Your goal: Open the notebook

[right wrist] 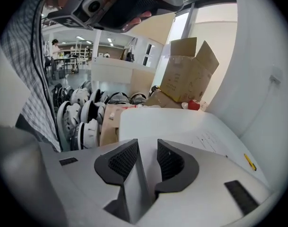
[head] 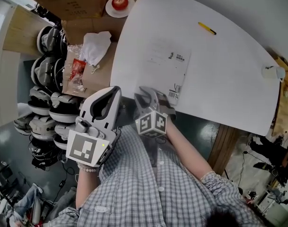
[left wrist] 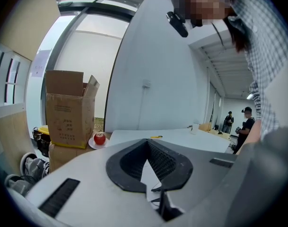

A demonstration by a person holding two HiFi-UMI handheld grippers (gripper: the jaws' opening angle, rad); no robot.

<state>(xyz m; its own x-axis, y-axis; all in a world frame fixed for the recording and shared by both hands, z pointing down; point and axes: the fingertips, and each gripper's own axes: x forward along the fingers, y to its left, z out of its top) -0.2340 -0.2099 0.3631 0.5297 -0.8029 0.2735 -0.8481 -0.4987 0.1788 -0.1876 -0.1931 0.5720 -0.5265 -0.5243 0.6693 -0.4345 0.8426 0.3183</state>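
The notebook (head: 165,63) lies shut and flat on the white table (head: 229,79); its cover is white with small dark print near its right side. In the right gripper view its printed cover (right wrist: 211,138) shows just beyond the jaws. My right gripper (head: 146,92) (right wrist: 147,145) hovers at the table's near edge, by the notebook's near corner, open with nothing between its pads. My left gripper (head: 116,90) (left wrist: 146,145) is to its left, off the table's left edge, shut and empty.
A yellow pen (head: 206,28) lies farther out on the table, and a small white object (head: 271,71) sits at its right rim. Left of the table are cardboard boxes (head: 77,4), an apple on a plate (head: 119,3), a plastic bag (head: 94,46) and several helmets (head: 44,93).
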